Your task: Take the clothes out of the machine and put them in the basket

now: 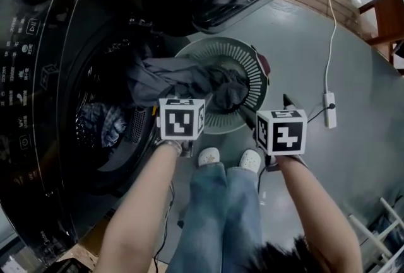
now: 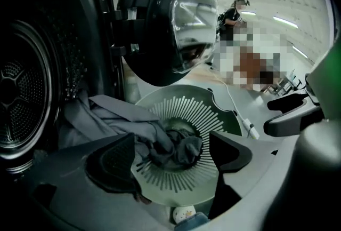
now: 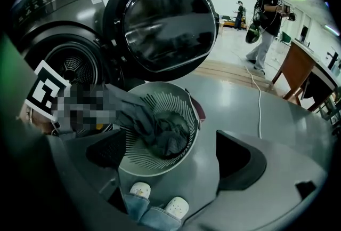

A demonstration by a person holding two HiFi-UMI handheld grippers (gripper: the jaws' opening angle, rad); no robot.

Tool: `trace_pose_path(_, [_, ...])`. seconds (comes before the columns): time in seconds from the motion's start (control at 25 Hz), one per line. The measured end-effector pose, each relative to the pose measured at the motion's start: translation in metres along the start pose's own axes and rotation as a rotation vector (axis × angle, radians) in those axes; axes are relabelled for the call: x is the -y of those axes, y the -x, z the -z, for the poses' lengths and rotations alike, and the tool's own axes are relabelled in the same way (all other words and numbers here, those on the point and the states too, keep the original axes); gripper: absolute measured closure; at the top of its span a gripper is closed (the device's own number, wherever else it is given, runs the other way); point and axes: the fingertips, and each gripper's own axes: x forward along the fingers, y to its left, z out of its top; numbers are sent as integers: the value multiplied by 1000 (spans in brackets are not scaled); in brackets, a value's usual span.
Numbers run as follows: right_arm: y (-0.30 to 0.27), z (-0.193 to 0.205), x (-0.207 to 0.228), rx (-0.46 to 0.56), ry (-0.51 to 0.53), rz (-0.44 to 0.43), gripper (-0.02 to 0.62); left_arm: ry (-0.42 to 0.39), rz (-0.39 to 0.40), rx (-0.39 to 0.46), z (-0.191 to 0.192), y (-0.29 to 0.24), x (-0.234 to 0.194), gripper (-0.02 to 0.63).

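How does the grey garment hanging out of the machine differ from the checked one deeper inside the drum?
The grey garment is plain, while the checked one shows a light and dark pattern. The grey garment stretches from the mouth of the drum out into the basket, whereas the checked one lies wholly inside the drum. Both are crumpled.

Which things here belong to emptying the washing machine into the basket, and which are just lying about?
Job in hand:
black front-loading washing machine
grey garment trailing from drum into basket
round pale-green slotted plastic basket
checked cloth inside the drum

Lying about:
white power strip and cable on the floor
brown wooden table
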Motion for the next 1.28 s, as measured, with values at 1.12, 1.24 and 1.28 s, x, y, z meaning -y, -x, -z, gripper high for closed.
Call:
trace_pose_path(1.12, [-35,2,-60,-40,50,-67,69,-172,-409,-121,29,8,-183,131])
trace_pose_path(1.24, [-46,6,-60,-33,33,-77,69,-140,-388,-120,23,-7,-192,114])
trace_pose_path(1.28, [-50,7,-60,-30,26,-78,69,-138,-379,-123,22,-12,-193,112])
